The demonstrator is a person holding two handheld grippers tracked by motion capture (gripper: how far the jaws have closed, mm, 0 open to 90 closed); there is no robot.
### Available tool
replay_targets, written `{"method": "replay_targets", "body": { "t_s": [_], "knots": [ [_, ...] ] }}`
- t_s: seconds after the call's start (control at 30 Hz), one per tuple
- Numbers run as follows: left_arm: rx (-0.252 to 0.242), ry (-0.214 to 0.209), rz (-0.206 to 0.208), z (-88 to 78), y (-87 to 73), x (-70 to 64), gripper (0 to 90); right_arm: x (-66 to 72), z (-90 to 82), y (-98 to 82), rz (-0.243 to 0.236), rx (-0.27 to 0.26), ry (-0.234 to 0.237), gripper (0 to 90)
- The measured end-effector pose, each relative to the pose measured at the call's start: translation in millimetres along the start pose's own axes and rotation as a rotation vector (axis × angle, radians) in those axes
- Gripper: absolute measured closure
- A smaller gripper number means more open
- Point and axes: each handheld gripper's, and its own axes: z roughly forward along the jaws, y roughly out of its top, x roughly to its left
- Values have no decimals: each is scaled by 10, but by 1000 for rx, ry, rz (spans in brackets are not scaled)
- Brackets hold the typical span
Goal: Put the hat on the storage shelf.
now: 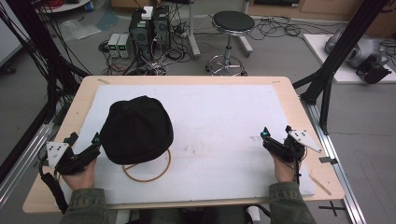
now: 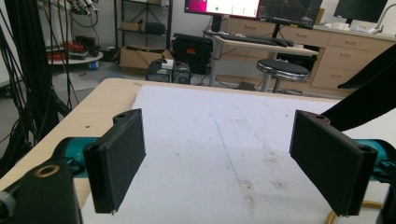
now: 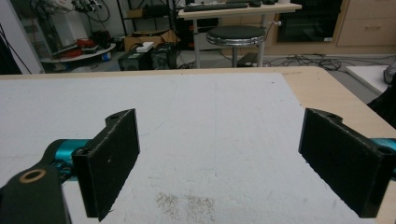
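Fingers (image 2: 116, 161) on my left gripper (image 1: 85, 143) stand wide apart and hold nothing; in the left gripper view only bare white mat shows between them. Fingers (image 3: 109, 161) on my right gripper (image 1: 276, 134) are likewise spread wide with nothing between them.

Largest to smallest, the layout reads as follows:

1. Tabletop (image 1: 187, 80): light wood, with its rim exposed around the mat.
2. White foam mat (image 1: 224, 121): covers most of the tabletop and carries faint smudges.
3. Black beanie (image 1: 136, 129): lies crown up on the left half of the mat. The left gripper sits just beside its lower left edge, with the nearer fingertip close against the fabric; I cannot tell whether it touches. The right gripper is well apart from the beanie, near the right edge of the mat.
4. Tan ring (image 1: 148, 173): a thin hoop lying flat on the mat, its upper arc hidden under the near edge of the beanie. In the left gripper view a short piece of it (image 2: 348, 216) shows beside the right-hand finger, low in the frame.
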Motion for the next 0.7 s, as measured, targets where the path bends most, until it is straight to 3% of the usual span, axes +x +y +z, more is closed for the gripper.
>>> {"method": "replay_targets", "body": {
  "t_s": [0.7],
  "knots": [
    [24,-19,-13,27,-14,12,182,0,17,-5,-7,11,1,115]
  ]
}}
